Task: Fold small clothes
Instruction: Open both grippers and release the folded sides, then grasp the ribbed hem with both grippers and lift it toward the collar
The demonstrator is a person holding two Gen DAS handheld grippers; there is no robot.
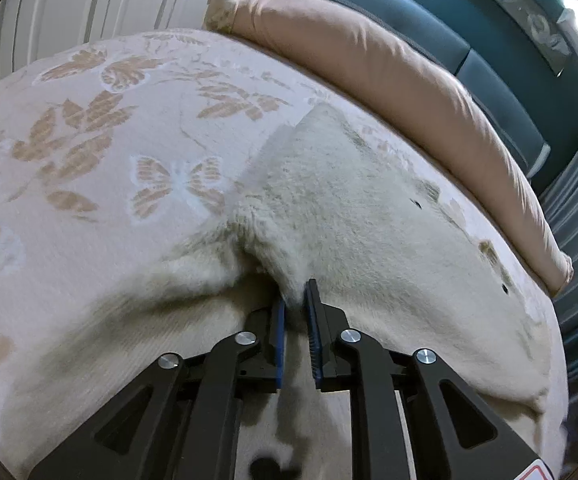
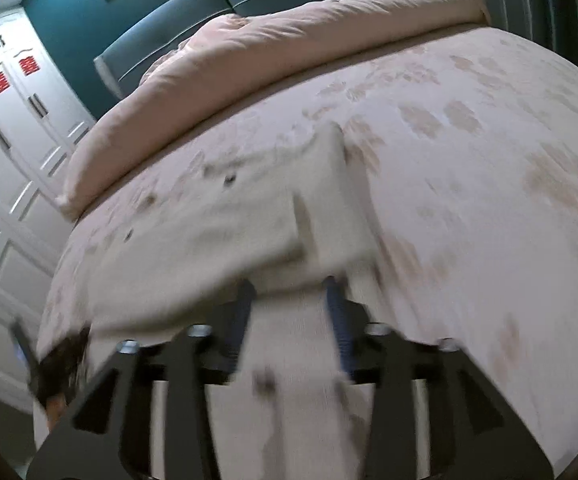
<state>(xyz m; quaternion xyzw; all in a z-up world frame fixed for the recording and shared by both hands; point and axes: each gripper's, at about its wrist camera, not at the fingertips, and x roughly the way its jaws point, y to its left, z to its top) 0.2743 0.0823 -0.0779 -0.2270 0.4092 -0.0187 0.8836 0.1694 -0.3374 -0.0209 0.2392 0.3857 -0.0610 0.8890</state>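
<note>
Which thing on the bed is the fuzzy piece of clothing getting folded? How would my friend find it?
Find the big bed with the butterfly blanket. In the middle lies the fuzzy cream garment, pinched at its near edge by the left hand-held gripper. It is plain and furry, unlike the patterned blanket or the smooth pink duvet behind.

Cream fleecy small garment (image 1: 329, 208) on pale bedspread (image 1: 101, 128) patterned with tan butterflies and leaves. Plain peach-pink rolled duvet (image 1: 389, 76) against teal padded headboard (image 1: 489, 60).

A home bedroom. A bed (image 1: 89, 152) with a butterfly-patterned cover fills both views. A rolled pink duvet (image 1: 389, 76) lies along its far edge, a padded teal headboard (image 1: 489, 60) stands behind it, and white panelled wardrobe doors (image 2: 21, 92) stand beside it.
</note>
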